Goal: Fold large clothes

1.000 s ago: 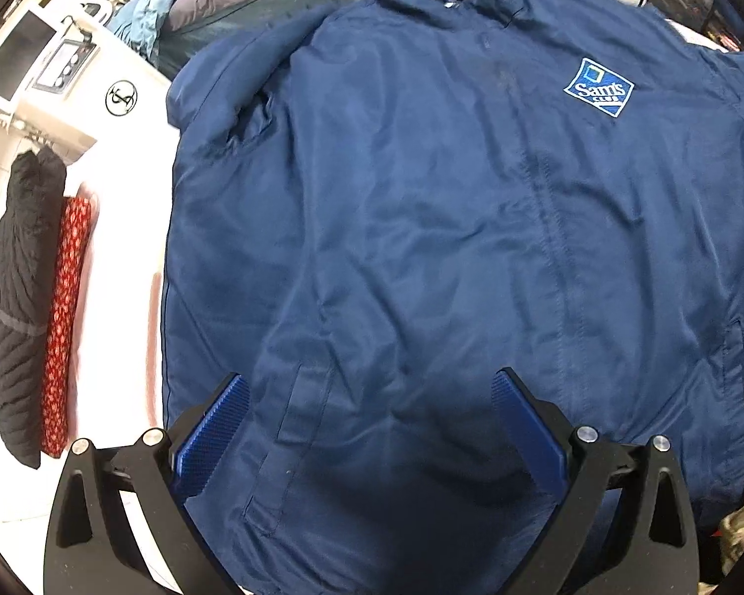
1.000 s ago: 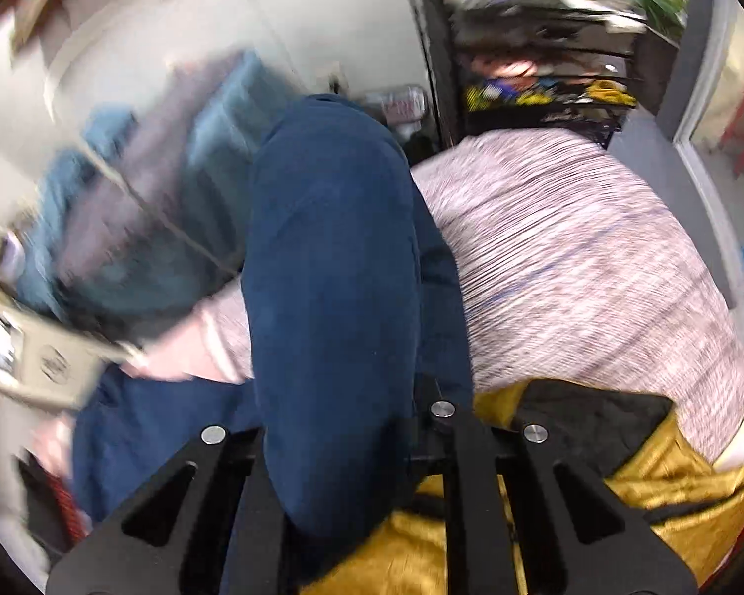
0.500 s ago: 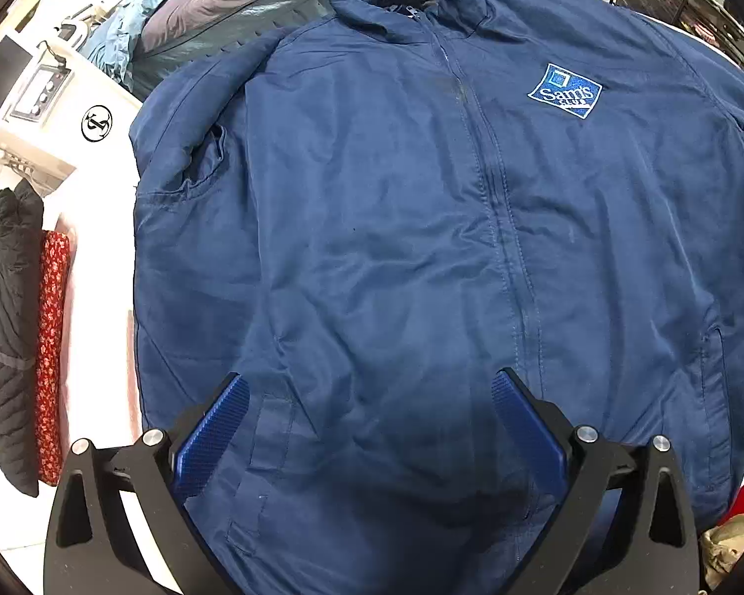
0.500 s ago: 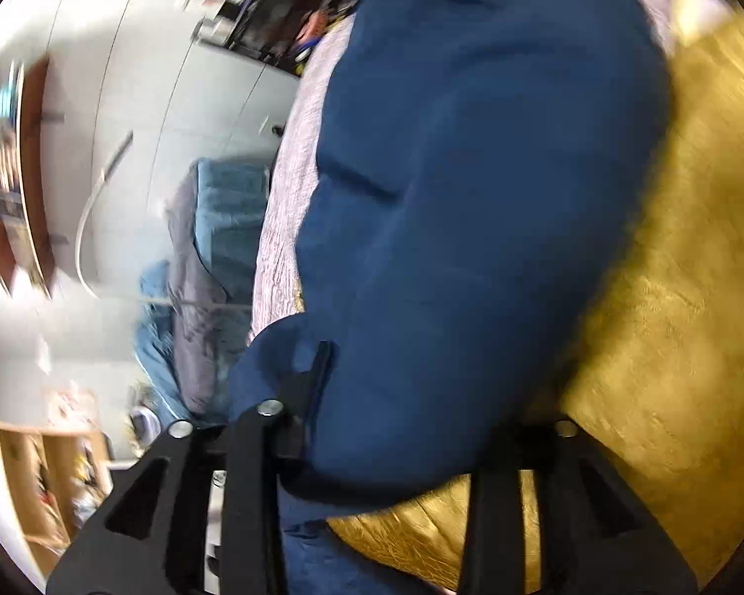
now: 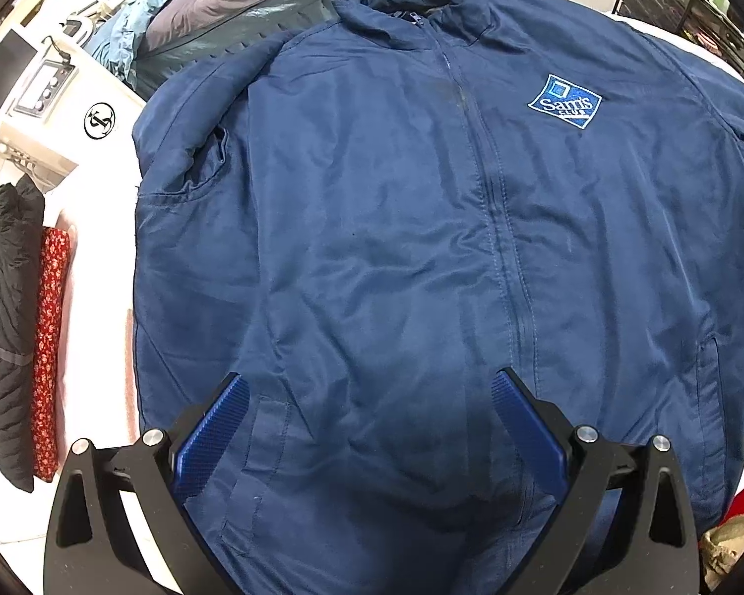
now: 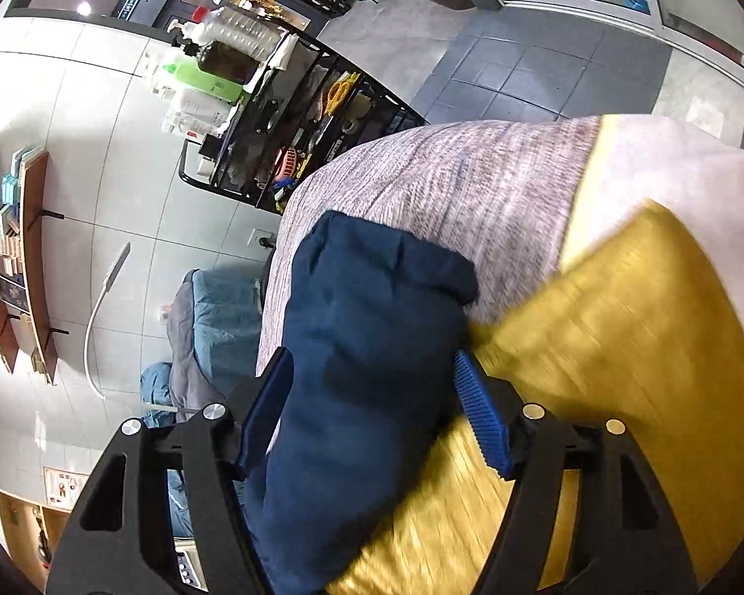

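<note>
A large navy zip jacket (image 5: 421,228) with a Sam's Club patch (image 5: 564,101) lies face up and spread flat, collar at the far end. My left gripper (image 5: 369,396) is open and hovers over the jacket's lower front, beside the zip. In the right wrist view the jacket's navy sleeve (image 6: 372,337) lies between the fingers of my right gripper (image 6: 369,377). The jaws stand apart around the sleeve, and its cuff end points away from me.
Folded black (image 5: 5,307) and red (image 5: 49,337) clothes lie at the left. Grey and teal bedding (image 5: 233,15) is piled behind the collar. A gold fabric (image 6: 620,372) and a pale knit cover (image 6: 446,183) lie under the sleeve. A black wire shelf (image 6: 297,119) stands beyond.
My right gripper has opened from its grip on the sleeve and its view has swung. My left gripper has stayed open and shifted slightly over the jacket.
</note>
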